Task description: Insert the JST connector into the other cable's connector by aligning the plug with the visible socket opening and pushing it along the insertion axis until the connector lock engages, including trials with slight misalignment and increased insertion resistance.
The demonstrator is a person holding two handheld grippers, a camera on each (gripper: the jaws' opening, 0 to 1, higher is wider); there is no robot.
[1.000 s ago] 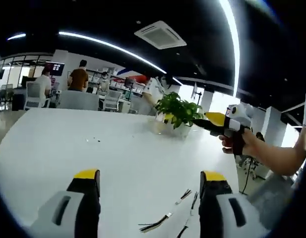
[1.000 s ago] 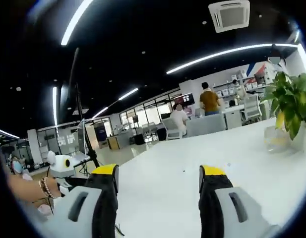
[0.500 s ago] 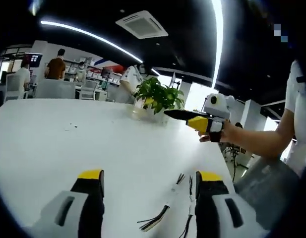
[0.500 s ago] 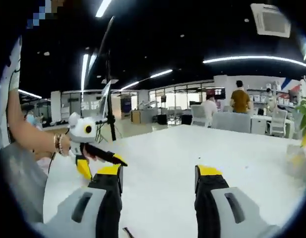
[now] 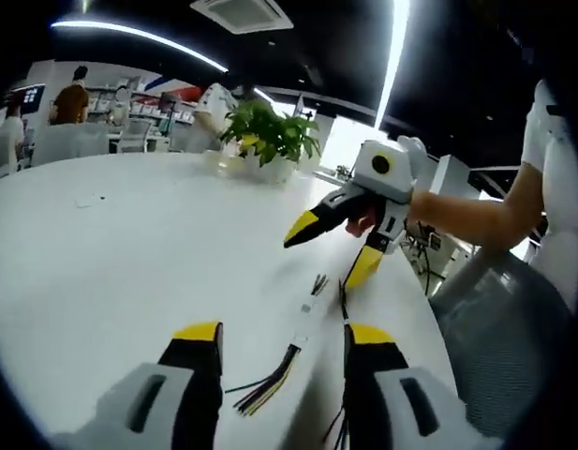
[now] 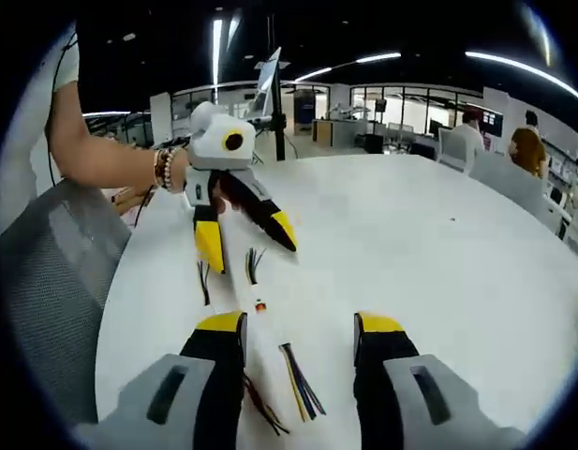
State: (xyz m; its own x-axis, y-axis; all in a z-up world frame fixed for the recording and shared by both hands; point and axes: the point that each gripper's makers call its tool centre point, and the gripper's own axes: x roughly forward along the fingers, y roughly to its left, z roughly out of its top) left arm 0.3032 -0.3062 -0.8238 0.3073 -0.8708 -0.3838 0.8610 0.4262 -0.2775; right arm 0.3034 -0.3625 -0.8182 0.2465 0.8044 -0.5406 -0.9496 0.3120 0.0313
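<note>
Jaws on both tools stand apart, holding nothing: the left gripper (image 5: pixel 274 339) and the right gripper (image 6: pixel 298 328) each hover over the white worktop (image 5: pixel 129 244). The JST cables (loose multicoloured wire bundles) lie flat there, one cable (image 5: pixel 274 370) between the left jaws, another cable (image 6: pixel 298 380) between the right ones. A potted plant (image 5: pixel 265 141) sits far back.

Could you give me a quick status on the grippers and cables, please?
Left gripper and right gripper open, empty. Cables loose on table, unmated. Nothing in the way.
</note>
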